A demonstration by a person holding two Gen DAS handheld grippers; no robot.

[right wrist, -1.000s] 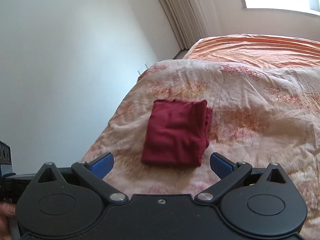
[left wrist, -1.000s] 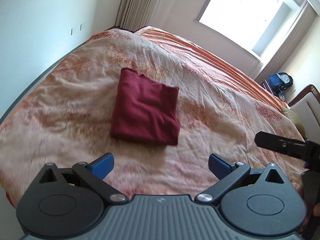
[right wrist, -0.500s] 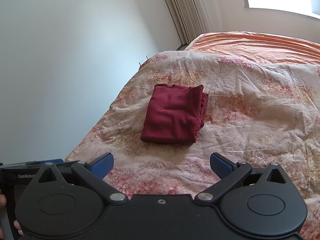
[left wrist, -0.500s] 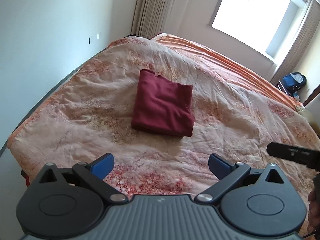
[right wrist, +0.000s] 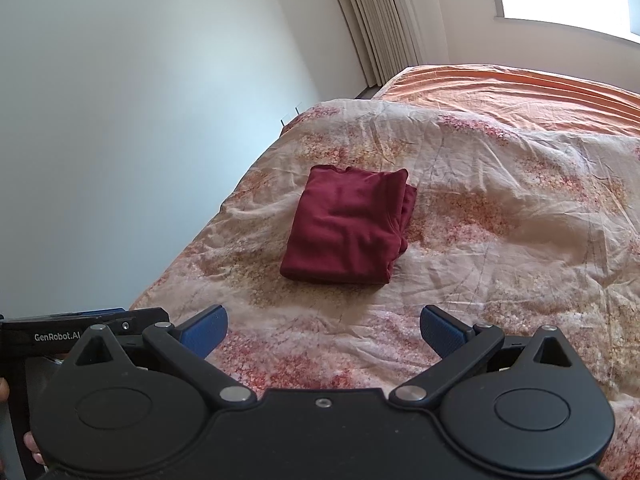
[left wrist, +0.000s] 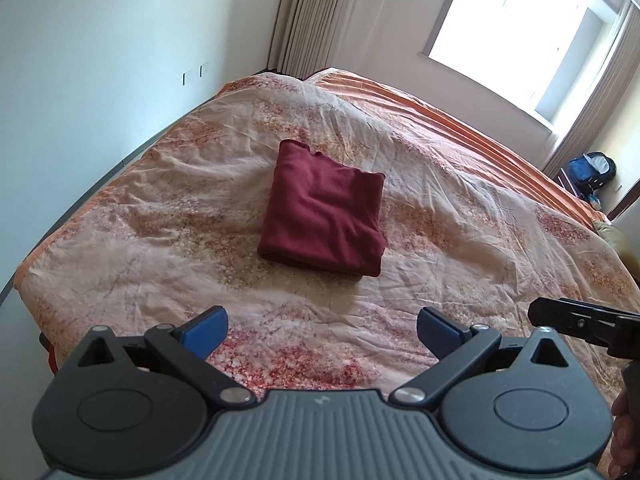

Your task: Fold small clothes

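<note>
Jaws on both our grippers stand wide apart and hold nothing: the left gripper [left wrist: 322,328] and the right gripper [right wrist: 324,326] each show two blue pads [left wrist: 204,327] spread to the sides, hovering above the near edge of the bed [left wrist: 460,288]. In the left wrist view we see the tip of the right gripper poking in at the right edge, and in the right wrist view the left gripper's body shows at the left edge with white lettering on it; part of a hand [right wrist: 30,446] shows below it.

Beneath us lies a wrinkled quilt [right wrist: 500,240] with a pinkish floral print, covering most of the bed. Well ahead of both grippers, near the middle of the quilt, we see one dark red garment [left wrist: 324,210], folded into a compact, roughly square bundle, lying flat and touched by neither gripper; from the right wrist its layered edges show on its right side.

Beyond the quilt a strip of plain orange sheet [right wrist: 512,94] runs along the far side of the bed. To the left stands a pale bare wall [left wrist: 100,60] with two small wall plates [left wrist: 196,73]. Farther off we count one bright window [left wrist: 528,32] with curtains [left wrist: 308,16] hanging to its left and more at its right, and one blue bag [left wrist: 591,170] in the far right corner.
</note>
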